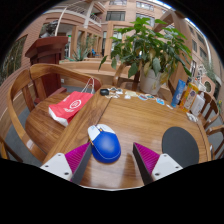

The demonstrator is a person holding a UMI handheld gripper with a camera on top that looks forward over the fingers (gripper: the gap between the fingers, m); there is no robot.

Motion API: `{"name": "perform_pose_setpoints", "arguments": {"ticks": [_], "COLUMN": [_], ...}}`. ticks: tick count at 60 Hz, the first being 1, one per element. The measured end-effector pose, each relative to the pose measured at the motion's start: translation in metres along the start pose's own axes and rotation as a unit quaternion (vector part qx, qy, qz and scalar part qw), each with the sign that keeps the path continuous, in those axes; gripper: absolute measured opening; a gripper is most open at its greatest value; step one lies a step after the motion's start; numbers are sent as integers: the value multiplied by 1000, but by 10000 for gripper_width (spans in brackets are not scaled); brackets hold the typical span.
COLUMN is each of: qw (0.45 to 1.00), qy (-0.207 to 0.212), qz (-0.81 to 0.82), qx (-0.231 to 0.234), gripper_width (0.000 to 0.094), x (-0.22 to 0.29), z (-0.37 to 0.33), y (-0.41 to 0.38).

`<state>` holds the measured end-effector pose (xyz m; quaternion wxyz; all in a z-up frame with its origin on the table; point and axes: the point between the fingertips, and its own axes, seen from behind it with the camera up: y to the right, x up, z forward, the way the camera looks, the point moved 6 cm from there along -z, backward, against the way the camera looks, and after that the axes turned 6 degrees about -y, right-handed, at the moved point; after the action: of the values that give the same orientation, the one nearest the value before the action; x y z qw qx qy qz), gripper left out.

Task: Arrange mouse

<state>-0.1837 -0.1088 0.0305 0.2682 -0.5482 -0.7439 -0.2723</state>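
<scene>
Hand-held gripper (107,160): wide open, holding nothing
Shiny blue plastic mouse (106,146): sits on the table between the two fingers, gaps on both sides
Brown wooden table (140,120): red paper bag (70,106) lies farther back

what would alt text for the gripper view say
A blue and white mouse lies on a wooden table between the open gripper fingers, untouched. A black mouse pad lies to its right, a red bag beyond on the left, a potted plant behind.
</scene>
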Motion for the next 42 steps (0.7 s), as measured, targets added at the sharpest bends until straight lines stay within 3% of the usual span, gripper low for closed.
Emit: {"name": "perform_pose_setpoints", "arguments": {"ticks": [8, 12, 16, 30, 34, 42], "qw": [1000, 1000, 1000, 999, 999, 988], "qy": [7, 6, 7, 19, 21, 130], "qz": [-6, 2, 12, 32, 32, 55], "qx": [4, 10, 23, 18, 25, 71], "gripper_width": [772, 681, 528, 374, 374, 376], "x": [19, 24, 25, 30, 32, 91], "z": [22, 28, 33, 33, 24, -61], "y": [-6, -9, -16, -16, -15, -4]}}
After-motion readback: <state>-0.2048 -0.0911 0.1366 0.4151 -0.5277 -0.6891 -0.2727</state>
